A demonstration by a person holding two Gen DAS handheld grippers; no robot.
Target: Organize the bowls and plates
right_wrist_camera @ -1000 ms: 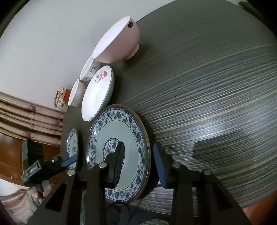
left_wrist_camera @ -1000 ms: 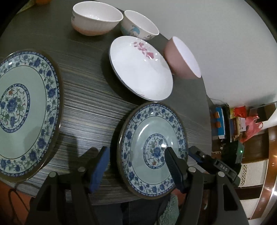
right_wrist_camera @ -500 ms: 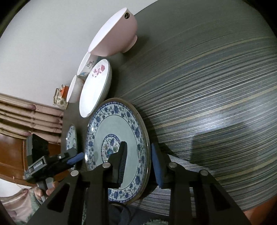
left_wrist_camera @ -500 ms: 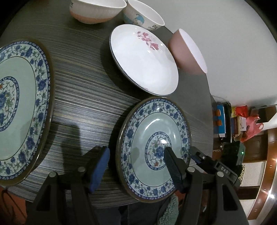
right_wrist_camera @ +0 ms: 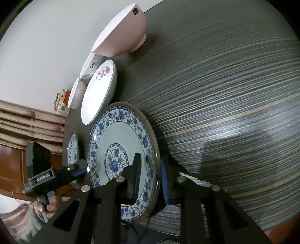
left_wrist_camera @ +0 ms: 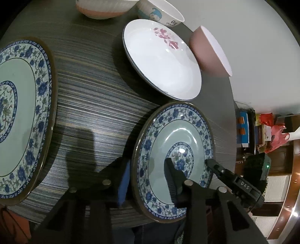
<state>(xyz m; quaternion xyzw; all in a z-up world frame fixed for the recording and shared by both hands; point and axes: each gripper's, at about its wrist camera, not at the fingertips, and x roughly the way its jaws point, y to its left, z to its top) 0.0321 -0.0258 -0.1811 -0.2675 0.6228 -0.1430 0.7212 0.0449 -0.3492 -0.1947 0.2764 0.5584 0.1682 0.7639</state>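
A small blue-floral plate (left_wrist_camera: pixel 180 135) lies near the front edge of the dark striped table (left_wrist_camera: pixel 93 90). My left gripper (left_wrist_camera: pixel 148 163) straddles its left rim, the blue pad outside and the other finger over the plate. The jaws are closing and a gap still shows. In the right wrist view my right gripper (right_wrist_camera: pixel 150 157) is shut on the same plate's (right_wrist_camera: pixel 120 131) right rim. The left gripper's (right_wrist_camera: pixel 78 169) body shows at the plate's far side, held by a hand (right_wrist_camera: pixel 50 204).
A large blue-floral plate (left_wrist_camera: pixel 18 112) lies to the left. Behind stand a white plate with pink flowers (left_wrist_camera: pixel 161 62), a pink bowl (left_wrist_camera: pixel 208 52), a cartoon-printed bowl (left_wrist_camera: pixel 159 13) and a white-and-pink bowl (left_wrist_camera: pixel 101 9). Bare striped table (right_wrist_camera: pixel 225 93) spreads to the right.
Both grippers' jaws have narrowed around the small plate's rims. The right pads have closed onto the right rim, and the left jaws have come much nearer together. Neither hand shifted noticeably.
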